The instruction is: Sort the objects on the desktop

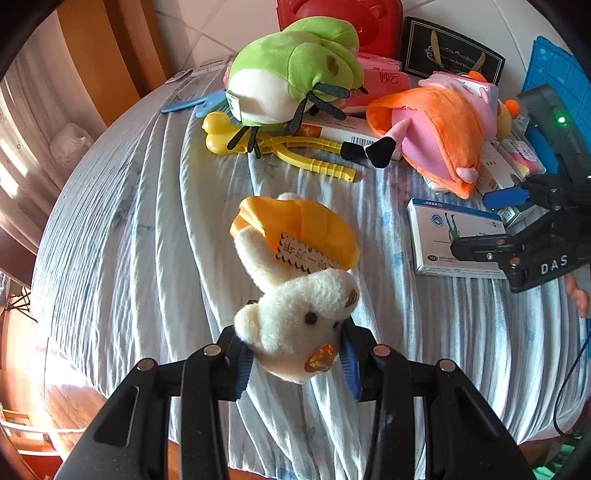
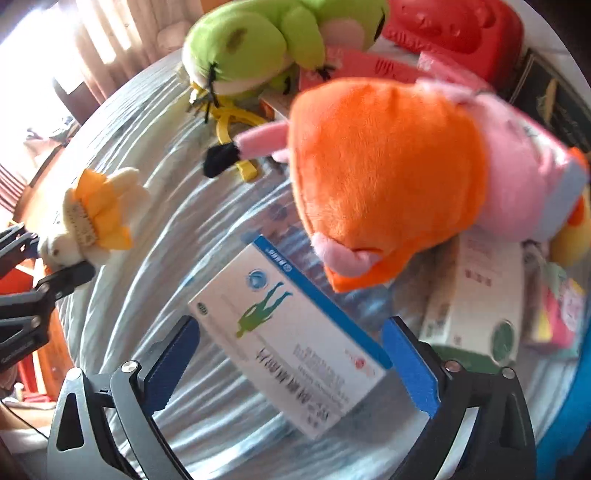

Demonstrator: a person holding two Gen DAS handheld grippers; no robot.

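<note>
Rumpled striped cloth (image 1: 122,221) covers table, curtains (image 2: 99,44) perhaps behind

— Where is there room to pass?

— The near and left stretch of the striped cloth (image 1: 122,221) lies bare, from the table edge up to the yellow plastic tongs (image 1: 295,151).

— And what blocks the far side?

— A green frog plush (image 1: 291,70) sits on the tongs' head; beside it an orange-and-pink plush (image 1: 436,129) sprawls over small cartons (their print too blurred to read). Behind them stand a red case (image 1: 369,22) and a black box (image 1: 450,55).

— Anything on the right?

— A white-and-blue medicine box (image 2: 291,339) lies flat between the right gripper's (image 2: 291,365) wide-apart fingers, touching the plush's orange hem.
</note>
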